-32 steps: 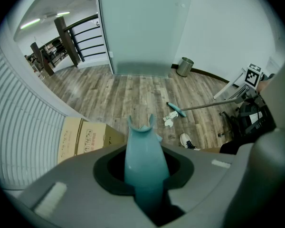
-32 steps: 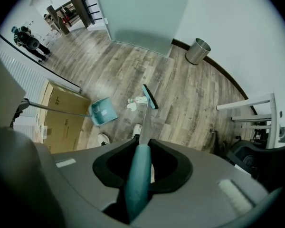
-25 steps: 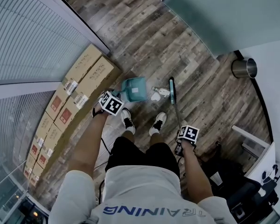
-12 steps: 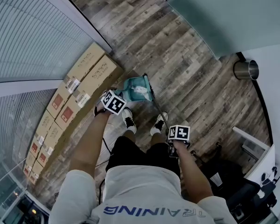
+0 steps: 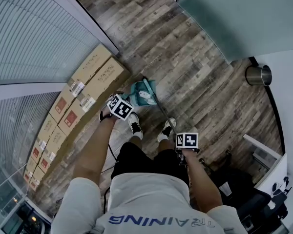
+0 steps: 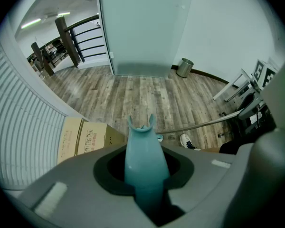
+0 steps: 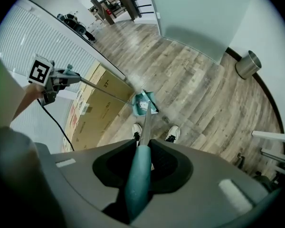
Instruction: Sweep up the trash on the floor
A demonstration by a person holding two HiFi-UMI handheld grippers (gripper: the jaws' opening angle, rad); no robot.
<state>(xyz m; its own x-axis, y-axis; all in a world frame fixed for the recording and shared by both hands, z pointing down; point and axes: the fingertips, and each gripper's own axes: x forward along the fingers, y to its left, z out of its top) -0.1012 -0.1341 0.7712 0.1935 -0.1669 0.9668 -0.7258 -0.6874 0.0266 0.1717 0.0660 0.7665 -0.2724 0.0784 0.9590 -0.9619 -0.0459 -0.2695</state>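
A teal dustpan (image 5: 140, 94) rests on the wood floor just ahead of the person's shoes, with white trash (image 5: 144, 95) lying in it. My left gripper (image 5: 111, 113) is shut on the dustpan's teal handle (image 6: 144, 161). My right gripper (image 5: 184, 155) is shut on the broom's teal grip (image 7: 137, 184). The broom's metal shaft (image 5: 162, 112) slants forward and left to its teal head (image 5: 149, 86) at the pan's mouth. In the right gripper view the dustpan (image 7: 144, 102) sits beyond the shoes, and the left gripper (image 7: 54, 83) is at the left.
Cardboard boxes (image 5: 83, 91) line the ribbed glass wall on the left, close behind the dustpan. A metal bin (image 5: 259, 75) stands by the white wall at right. The person's shoes (image 5: 134, 126) are planted near the pan. Furniture legs (image 5: 261, 145) are at lower right.
The broom head has swept leftward from right of the dustpan into its mouth, and the white trash on the floor now lies in the pan. My right gripper moved left; the left stayed.
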